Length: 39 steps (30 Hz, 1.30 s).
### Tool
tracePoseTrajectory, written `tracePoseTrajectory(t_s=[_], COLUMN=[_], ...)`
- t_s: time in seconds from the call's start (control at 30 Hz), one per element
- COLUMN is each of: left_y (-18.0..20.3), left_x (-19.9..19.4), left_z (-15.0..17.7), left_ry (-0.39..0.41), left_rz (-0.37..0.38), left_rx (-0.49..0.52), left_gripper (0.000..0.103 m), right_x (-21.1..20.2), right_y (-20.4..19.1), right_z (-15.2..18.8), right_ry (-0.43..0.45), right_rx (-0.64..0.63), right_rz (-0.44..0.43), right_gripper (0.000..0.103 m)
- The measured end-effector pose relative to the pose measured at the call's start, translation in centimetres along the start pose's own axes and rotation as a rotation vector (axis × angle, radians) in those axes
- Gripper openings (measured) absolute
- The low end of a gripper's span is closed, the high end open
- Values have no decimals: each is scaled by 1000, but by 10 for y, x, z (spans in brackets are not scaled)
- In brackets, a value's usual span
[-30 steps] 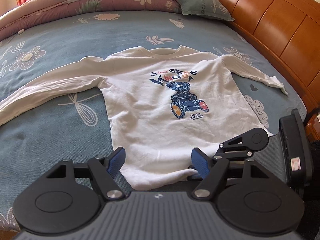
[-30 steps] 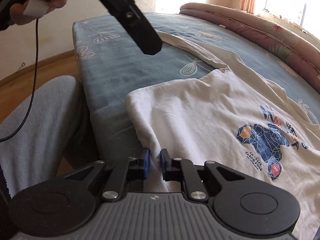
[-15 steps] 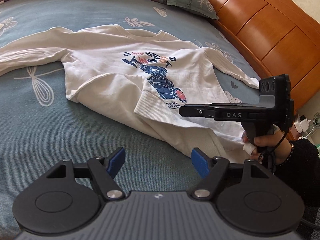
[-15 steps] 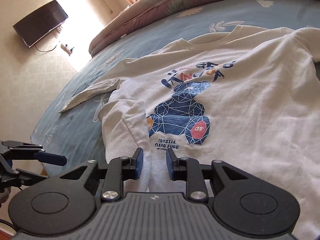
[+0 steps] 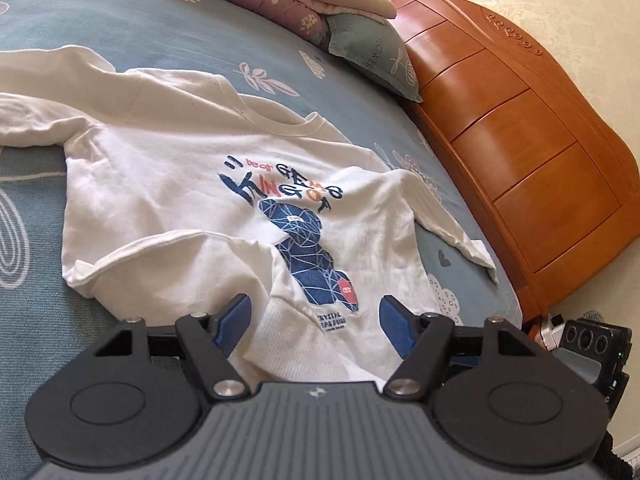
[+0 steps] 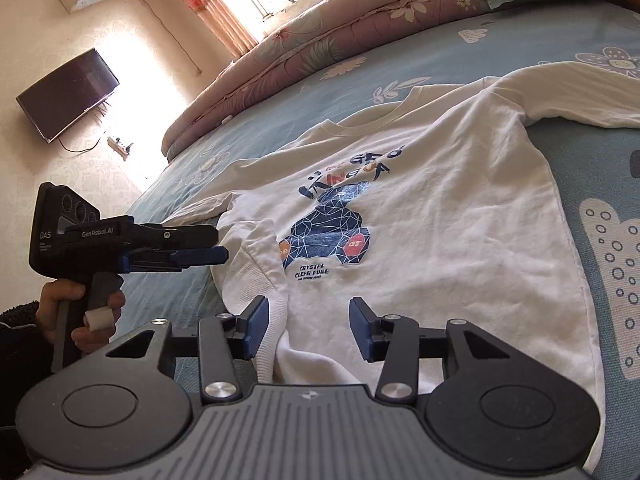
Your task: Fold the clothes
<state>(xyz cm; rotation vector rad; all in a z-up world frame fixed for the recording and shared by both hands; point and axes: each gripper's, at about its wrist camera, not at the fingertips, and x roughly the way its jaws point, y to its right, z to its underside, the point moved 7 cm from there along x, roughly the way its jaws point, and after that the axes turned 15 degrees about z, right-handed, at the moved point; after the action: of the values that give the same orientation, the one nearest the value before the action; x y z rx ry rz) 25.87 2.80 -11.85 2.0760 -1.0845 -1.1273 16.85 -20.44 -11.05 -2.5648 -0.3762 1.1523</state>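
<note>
A white long-sleeved sweatshirt with a blue bear print lies face up on the bed; it also shows in the right wrist view. Its lower left hem corner is folded over onto the front, next to the print. My left gripper is open just above that folded corner, and is seen from the side in the right wrist view. My right gripper is open and empty over the same ribbed hem, touching nothing that I can see.
The bed has a blue flowered sheet. A rolled pink quilt and a grey-green pillow lie at the head. A wooden headboard runs along the right. A wall television hangs at the left.
My right gripper has opened and let go of the hem corner, which now rests folded on the sweatshirt front. My left gripper has moved in over that corner, still open.
</note>
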Motion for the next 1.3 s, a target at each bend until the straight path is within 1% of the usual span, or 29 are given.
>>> tracePoseTrajectory(t_s=[0.07, 0.1, 0.17, 0.27, 0.3, 0.4, 0.53, 0.6, 0.63, 0.7, 0.77, 0.83, 0.87, 0.93, 1.03, 1.1, 1.17, 1.2, 1.3], left_y=[-13, -16, -17, -13, -14, -26, -38, -35, -31, -14, -11, -25, -30, -39, -40, -41, -44, -46, -38], left_x=[8, 10, 8, 0, -2, 5, 17, 14, 12, 8, 12, 23, 24, 25, 24, 25, 23, 22, 13], left_z=[3, 7, 16, 22, 21, 15, 14, 16, 16, 18, 21, 25, 25, 26, 26, 28, 32, 34, 37], left_ry=[-16, -21, -28, -6, 5, 25, 61, 78, 87, 103, 88, 43, 51, 67, 74, 71, 77, 80, 90], left_rz=[9, 33, 111, 219, 227, 213, 250, 259, 270, 322, 300, 228, 231, 237, 219, 201, 164, 146, 105], left_rx=[-54, -86, -149, -185, -188, -232, -292, -313, -313, -257, -230, -274, -303, -357, -355, -362, -368, -372, -345], left_gripper=[70, 70, 70, 71, 71, 71, 69, 61, 53, 53, 53, 51, 41, 40, 40, 31, 5, 3, 2], right_x=[1, 2, 1, 1, 3, 10, 18, 21, 22, 22, 24, 25, 25, 24, 23, 25, 25, 25, 21], right_y=[3, 4, 5, 7, 8, 11, 17, 22, 26, 30, 31, 31, 31, 29, 22, 18, 16, 16, 16], right_z=[1, 1, 0, -1, 0, 3, 13, 18, 20, 21, 21, 21, 21, 21, 21, 20, 21, 21, 21], right_ry=[-4, -5, -2, -2, -6, -23, -58, -73, -77, -75, -74, -73, -72, -70, -69, -63, -57, -53, -51], right_rx=[12, 14, 18, 40, 46, 60, 87, 100, 113, 141, 151, 155, 155, 138, 91, 63, 51, 48, 45], right_rz=[1, 4, 8, -19, -23, -27, -21, -9, -12, -34, -43, -48, -48, -36, -16, -14, -15, -17, -13], right_gripper=[50, 50, 50, 52, 54, 55, 55, 56, 56, 56, 56, 57, 57, 57, 60, 65, 68, 69, 68])
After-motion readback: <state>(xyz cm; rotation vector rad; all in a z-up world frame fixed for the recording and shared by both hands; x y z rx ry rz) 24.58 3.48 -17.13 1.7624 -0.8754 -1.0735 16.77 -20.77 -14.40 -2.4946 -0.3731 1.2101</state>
